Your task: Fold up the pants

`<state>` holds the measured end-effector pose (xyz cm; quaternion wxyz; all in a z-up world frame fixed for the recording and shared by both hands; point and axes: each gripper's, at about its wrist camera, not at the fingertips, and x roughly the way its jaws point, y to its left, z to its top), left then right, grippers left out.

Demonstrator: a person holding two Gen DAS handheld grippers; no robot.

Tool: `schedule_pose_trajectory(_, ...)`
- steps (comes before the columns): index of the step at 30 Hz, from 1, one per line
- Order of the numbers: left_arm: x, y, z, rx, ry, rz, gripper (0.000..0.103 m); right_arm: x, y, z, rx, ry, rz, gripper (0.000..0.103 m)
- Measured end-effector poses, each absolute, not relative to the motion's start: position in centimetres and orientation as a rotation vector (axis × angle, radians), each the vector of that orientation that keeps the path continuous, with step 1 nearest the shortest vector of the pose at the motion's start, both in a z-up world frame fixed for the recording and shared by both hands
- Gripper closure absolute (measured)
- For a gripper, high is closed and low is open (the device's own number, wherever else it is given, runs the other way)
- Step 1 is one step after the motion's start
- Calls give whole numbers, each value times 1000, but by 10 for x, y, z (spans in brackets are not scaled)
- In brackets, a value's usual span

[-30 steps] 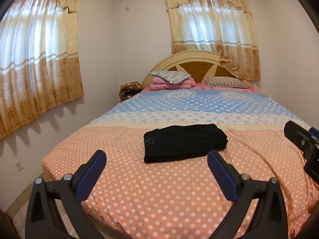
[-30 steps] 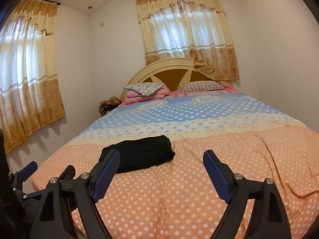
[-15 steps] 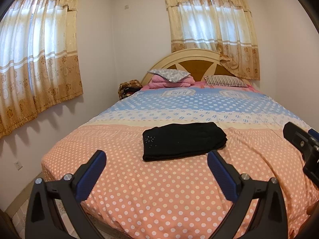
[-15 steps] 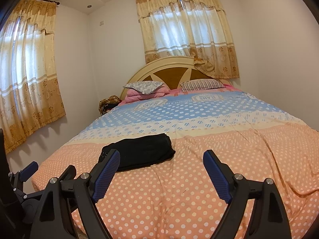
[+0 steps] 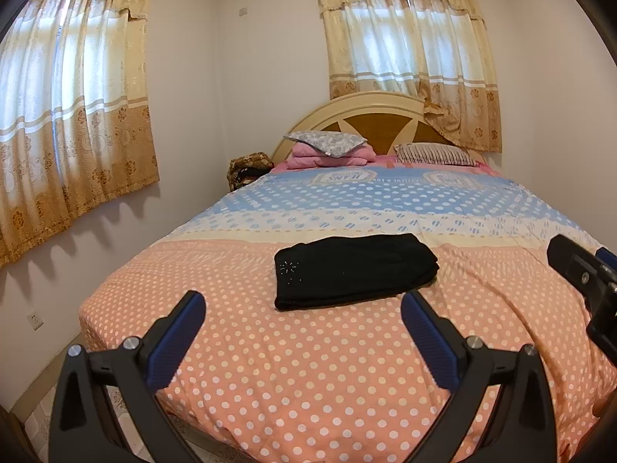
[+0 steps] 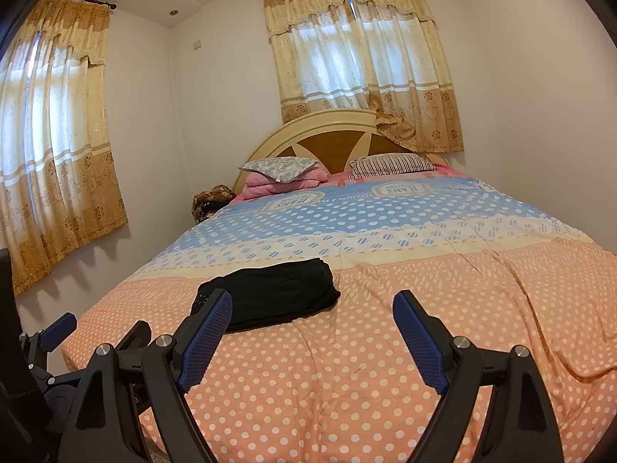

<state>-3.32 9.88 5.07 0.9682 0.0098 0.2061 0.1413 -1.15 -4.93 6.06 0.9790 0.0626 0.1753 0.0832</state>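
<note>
Black pants [image 5: 353,270] lie folded into a flat rectangle on the orange polka-dot bedspread [image 5: 308,366], with a small sparkly mark near their left end. They also show in the right wrist view [image 6: 270,295], partly behind my left finger. My left gripper [image 5: 302,310] is open and empty, held above the bed's near end, short of the pants. My right gripper [image 6: 312,310] is open and empty, to the right of the pants. Part of the right gripper's body [image 5: 582,274] shows at the left wrist view's right edge. The left gripper [image 6: 58,328] shows at the right wrist view's lower left.
Pillows and a folded pink blanket [image 5: 331,148] lie at the wooden headboard [image 5: 381,112]. A brown patterned bag [image 5: 246,169] sits beside the bed's far left. Curtained windows [image 5: 69,88] are on the left and back walls. Tiled floor [image 5: 42,413] shows beside the bed.
Both grippers have drawn back and risen slightly from the bed. The pants lie still. Both stay open.
</note>
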Motion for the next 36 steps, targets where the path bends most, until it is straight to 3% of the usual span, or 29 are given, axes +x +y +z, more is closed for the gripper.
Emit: schedule_pose_trajectory(36,-26,100,47,7,444,318,0,-10,-48,59,120,360,176,16)
